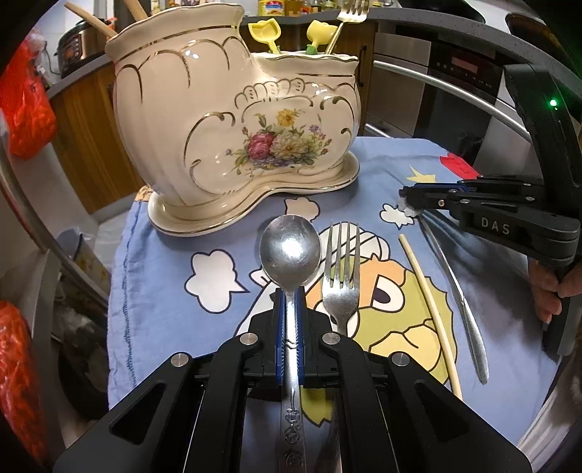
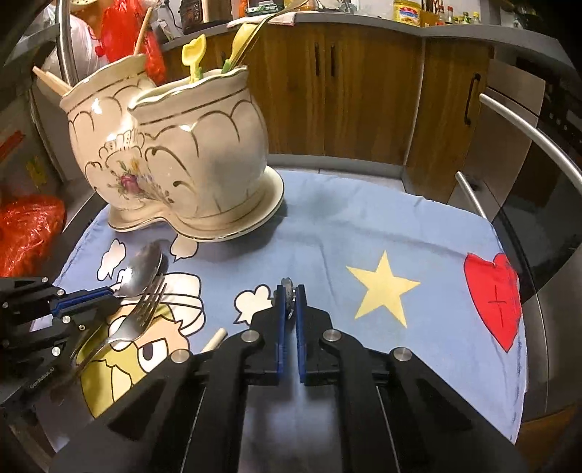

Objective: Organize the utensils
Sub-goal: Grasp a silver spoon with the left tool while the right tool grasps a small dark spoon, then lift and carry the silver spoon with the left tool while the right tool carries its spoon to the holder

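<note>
The cream floral holder (image 1: 236, 127) stands at the cloth's (image 1: 163, 298) left rear. One steel spoon (image 1: 290, 251) sits clamped in the left gripper (image 1: 290, 302); one fork (image 1: 340, 276), one chopstick (image 1: 429, 313); the right gripper (image 1: 405, 203) pinches what looks like a knife (image 1: 458, 291).

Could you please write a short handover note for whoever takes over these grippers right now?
Left gripper: jaws shut on the spoon at its neck.
Right gripper: jaws shut on the tip of a metal utensil, probably a knife.
On the cloth: fork, single chopstick.
Done: ceramic holder already has a gold fork, two yellow utensils and wooden ones.
Left: put the spoon, knife, fork and chopstick into the holder.
</note>
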Demonstrator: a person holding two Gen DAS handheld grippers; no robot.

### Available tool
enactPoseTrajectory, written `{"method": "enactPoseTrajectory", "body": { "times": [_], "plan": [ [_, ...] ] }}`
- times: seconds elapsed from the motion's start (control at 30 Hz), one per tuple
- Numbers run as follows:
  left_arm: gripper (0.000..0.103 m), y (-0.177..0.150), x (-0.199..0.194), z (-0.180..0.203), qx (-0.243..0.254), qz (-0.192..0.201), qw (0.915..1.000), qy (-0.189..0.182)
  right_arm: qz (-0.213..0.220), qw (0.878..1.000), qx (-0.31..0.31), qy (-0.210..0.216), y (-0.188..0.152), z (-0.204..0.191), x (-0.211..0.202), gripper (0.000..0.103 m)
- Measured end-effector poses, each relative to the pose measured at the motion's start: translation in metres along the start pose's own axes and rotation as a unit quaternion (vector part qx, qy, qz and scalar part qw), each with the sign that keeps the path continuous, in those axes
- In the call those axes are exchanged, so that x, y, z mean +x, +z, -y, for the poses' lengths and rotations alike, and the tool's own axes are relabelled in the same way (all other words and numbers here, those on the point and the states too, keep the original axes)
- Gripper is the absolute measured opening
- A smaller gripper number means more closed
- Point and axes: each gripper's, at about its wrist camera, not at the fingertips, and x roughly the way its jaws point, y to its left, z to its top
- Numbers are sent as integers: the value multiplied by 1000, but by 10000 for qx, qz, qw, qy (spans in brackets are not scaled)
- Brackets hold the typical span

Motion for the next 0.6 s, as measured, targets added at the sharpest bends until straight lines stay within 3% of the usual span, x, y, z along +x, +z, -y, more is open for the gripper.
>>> {"method": "enactPoseTrajectory", "body": {
  "times": [0.47,0.6],
  "plan": [
    [6,2,-41,-9,-129,560,9981,-217,976,9951,146,66,5,4,-59,3],
    [6,4,-60,-8,-122,853,9958,-320,1485,9889,41,-31,8,-1,-83,3]
  ]
}}
